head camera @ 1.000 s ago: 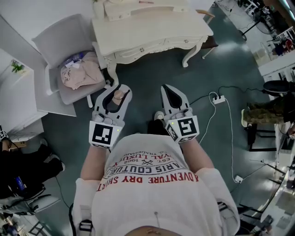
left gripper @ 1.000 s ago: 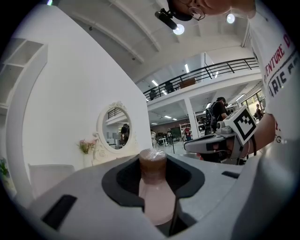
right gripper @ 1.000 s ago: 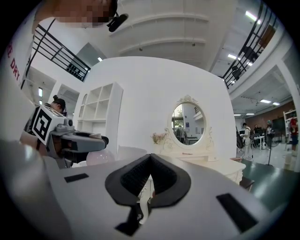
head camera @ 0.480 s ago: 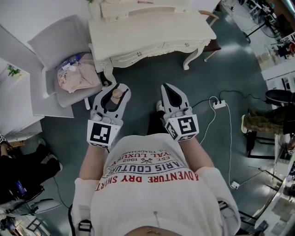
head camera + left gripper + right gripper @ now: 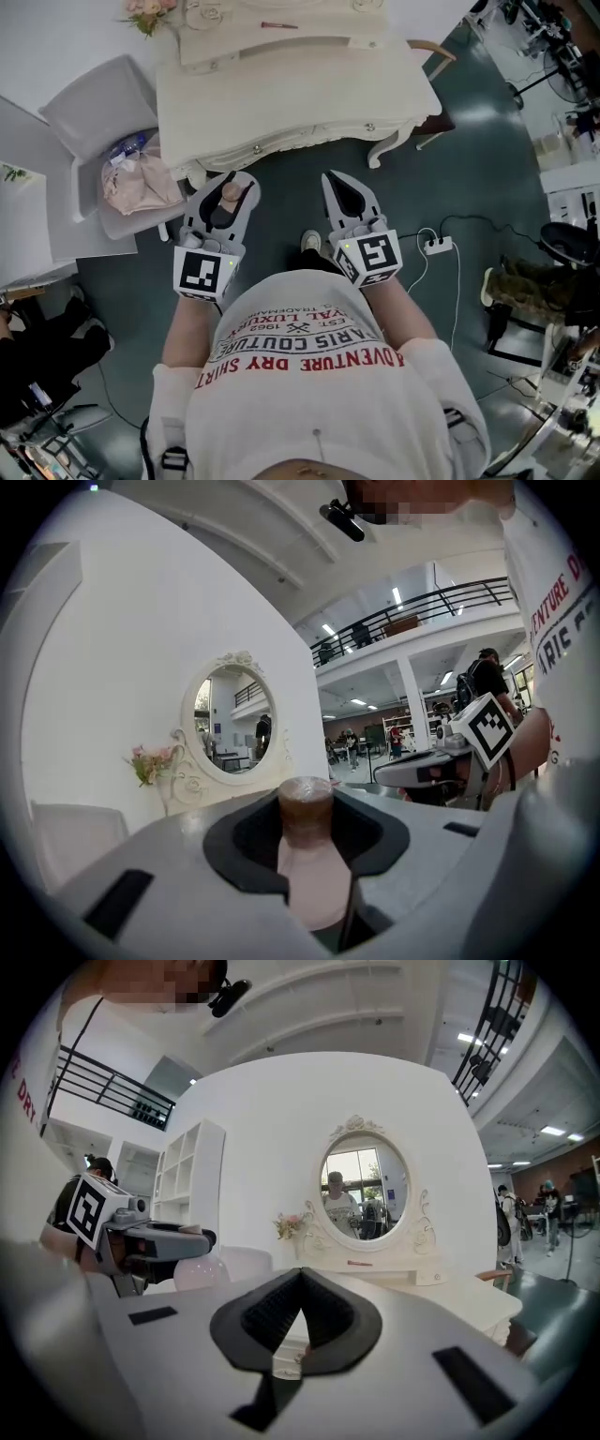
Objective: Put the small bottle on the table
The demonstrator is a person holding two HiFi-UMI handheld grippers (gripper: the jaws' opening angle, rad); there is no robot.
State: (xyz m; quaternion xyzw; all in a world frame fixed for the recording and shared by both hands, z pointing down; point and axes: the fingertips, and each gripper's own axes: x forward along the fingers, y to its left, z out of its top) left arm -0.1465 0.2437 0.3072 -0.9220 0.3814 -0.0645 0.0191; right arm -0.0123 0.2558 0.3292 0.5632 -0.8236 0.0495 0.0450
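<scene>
Small bottle [image 5: 307,846] in left gripper [image 5: 228,181] jaws: pale pink body, brown cap. Jaws grey, black pads. Desk [image 5: 281,103] beyond jaws cream-white; floor [image 5: 469,187] dark teal.

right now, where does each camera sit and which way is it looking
Head view: on the person's head, looking steeply down at table, shirt, left gripper, right gripper.
Left gripper view: on the left gripper, facing the mirror; jaws clamp the small bottle.
Right gripper view: on the right gripper, facing the mirror; jaws shut, empty.
Shared: both gripper views show the mirror and the other gripper.
</scene>
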